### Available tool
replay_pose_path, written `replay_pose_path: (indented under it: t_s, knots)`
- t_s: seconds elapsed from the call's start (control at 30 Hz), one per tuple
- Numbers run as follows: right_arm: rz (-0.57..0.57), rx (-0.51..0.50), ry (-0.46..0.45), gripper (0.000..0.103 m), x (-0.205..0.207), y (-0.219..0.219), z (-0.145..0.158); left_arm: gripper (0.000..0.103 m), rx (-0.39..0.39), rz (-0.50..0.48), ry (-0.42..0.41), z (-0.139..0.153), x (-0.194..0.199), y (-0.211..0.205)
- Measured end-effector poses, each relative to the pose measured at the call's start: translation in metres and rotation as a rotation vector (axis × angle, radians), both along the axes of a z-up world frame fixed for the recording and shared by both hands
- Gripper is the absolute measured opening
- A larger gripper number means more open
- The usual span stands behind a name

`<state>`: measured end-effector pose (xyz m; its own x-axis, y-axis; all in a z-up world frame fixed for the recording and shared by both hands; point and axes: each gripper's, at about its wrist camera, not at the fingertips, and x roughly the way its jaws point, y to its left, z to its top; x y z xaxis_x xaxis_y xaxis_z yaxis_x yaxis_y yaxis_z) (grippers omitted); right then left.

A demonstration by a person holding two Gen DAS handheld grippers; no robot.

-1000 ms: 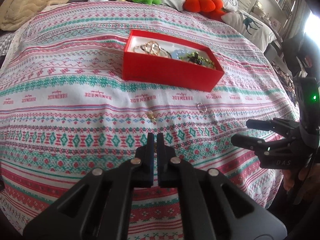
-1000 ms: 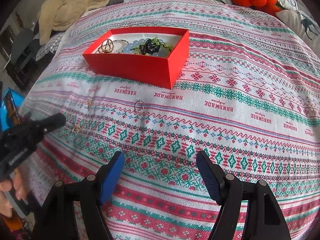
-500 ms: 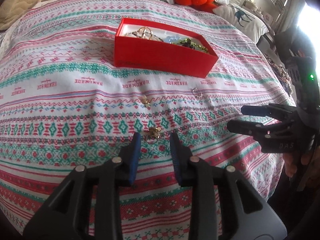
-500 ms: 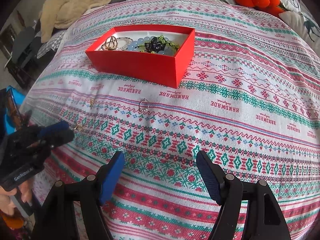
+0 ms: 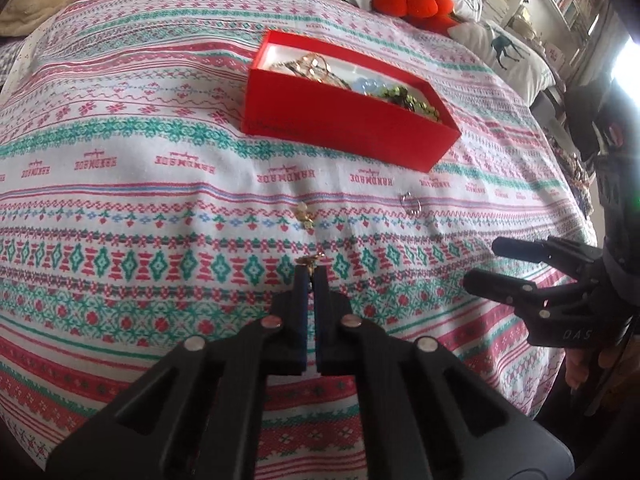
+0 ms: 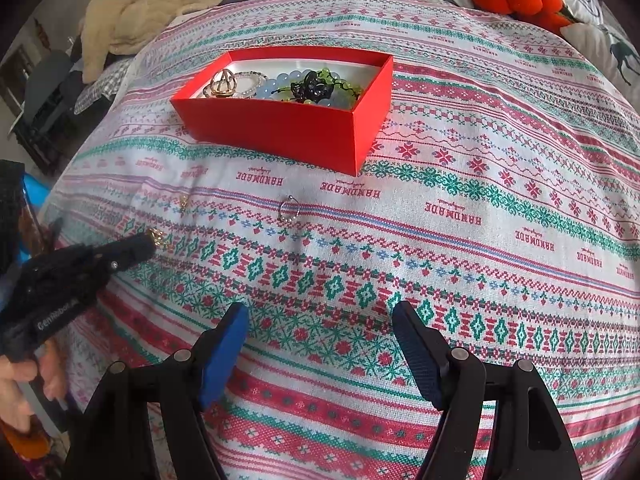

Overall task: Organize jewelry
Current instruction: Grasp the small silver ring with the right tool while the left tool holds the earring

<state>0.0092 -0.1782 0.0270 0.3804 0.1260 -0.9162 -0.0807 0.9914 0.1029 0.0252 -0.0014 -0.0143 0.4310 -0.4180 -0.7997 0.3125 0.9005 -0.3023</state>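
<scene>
Your left gripper (image 5: 311, 270) has its two fingers pinched nearly together on a small gold earring (image 5: 309, 259), which sticks out just past the fingertips and sits on or barely above the patterned bedspread (image 5: 120, 184), near the closest edge and well short of the red jewelry box (image 5: 344, 128). Treat that earring as feather-light, rigid and thin: it will likely slip or twist out if the pads catch only a hook or a dangling end, so hold it across its thicker body and keep it low on the way to the box. Its long axis seems to run crosswise to your fingers, roughly left to right, though it is too small to tell which end leads. A second gold earring (image 5: 304, 216) lies farther up the cloth, long axis pointing roughly toward the box, and a silver hoop earring (image 6: 289, 210) rests flat to the right of it, with the opening facing up. Your right gripper (image 6: 320, 344) is spread wide and holds nothing, hovering over the cloth well apart from all three pieces.
</scene>
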Motion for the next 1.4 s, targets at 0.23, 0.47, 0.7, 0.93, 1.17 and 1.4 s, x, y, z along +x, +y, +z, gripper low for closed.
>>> replay_pose_path:
  t_s: [0.23, 0.47, 0.7, 0.93, 1.17, 1.4]
  knots:
    - [0.006, -0.004, -0.011, 0.076, 0.001, 0.003, 0.0, 0.002, -0.036, 0.042, -0.006, 0.004, 0.001, 0.022]
    - [0.02, -0.012, -0.014, 0.076, 0.004, 0.009, -0.003, 0.002, -0.025, 0.059, -0.02, 0.003, -0.004, 0.035]
    - [0.058, 0.04, -0.053, 0.075, 0.011, 0.016, -0.01, 0.002, 0.028, 0.077, -0.027, -0.008, -0.007, 0.036]
    - [0.092, -0.052, -0.136, 0.055, 0.028, 0.027, -0.022, 0.002, 0.028, 0.071, -0.021, -0.009, -0.006, 0.035]
    - [0.151, -0.101, -0.213, 0.043, 0.037, 0.036, -0.025, 0.002, 0.027, 0.06, -0.011, -0.013, -0.002, 0.034]
    - [0.21, -0.104, -0.219, 0.022, 0.04, 0.044, -0.028, 0.002, 0.031, 0.05, -0.008, -0.014, 0.003, 0.032]
